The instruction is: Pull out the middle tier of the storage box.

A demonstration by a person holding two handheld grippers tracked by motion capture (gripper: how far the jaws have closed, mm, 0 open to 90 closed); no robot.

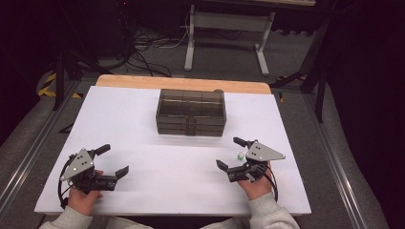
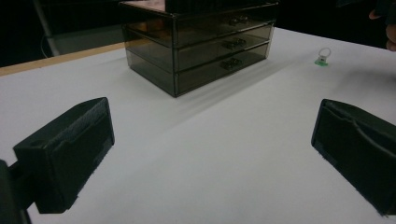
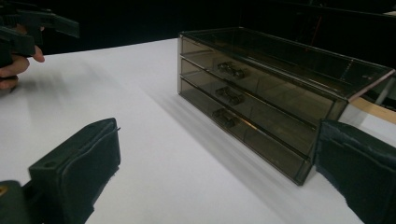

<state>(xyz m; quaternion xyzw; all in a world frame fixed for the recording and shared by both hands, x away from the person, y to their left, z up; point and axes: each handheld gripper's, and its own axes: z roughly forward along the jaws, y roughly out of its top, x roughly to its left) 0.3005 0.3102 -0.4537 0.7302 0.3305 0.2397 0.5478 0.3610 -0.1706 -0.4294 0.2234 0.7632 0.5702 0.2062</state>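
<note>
Currently on the bench (image 1: 143, 119), taken from its left edge across to its right:

Left gripper (image 1: 112, 161), near the front-left corner. Held low over the white surface, jaws wide apart and holding nothing. The hand (image 1: 82, 196) grips it from the front edge, forearm coming in from below. The left gripper view looks out between its two black jaws toward the drawer unit and, further right, the ring.

Drawer unit (image 1: 191, 113), smoked clear plastic, three drawers stacked, all closed as far as I can tell. It sits toward the back edge, about midway across, long axis parallel to that edge, with the drawer pulls (image 3: 228, 95) facing the front. It stands well apart from both grippers.

Ring (image 2: 322, 56), a small loop with a green piece at its base, lying on the bare surface toward the front-right part of the bench. In the high view it is a small pale-green speck (image 1: 241, 155).

Right gripper (image 1: 231, 154), near the front-right corner. Jaws wide apart, empty, pointing left and slightly toward the back edge. The hand (image 1: 255, 183) holds it from the front edge.

Key relation: the ring lies just beside the right gripper, roughly between its spread jaws, while the left gripper is well apart from it across the bench. I judge the right hand the likely one to take it.
</note>
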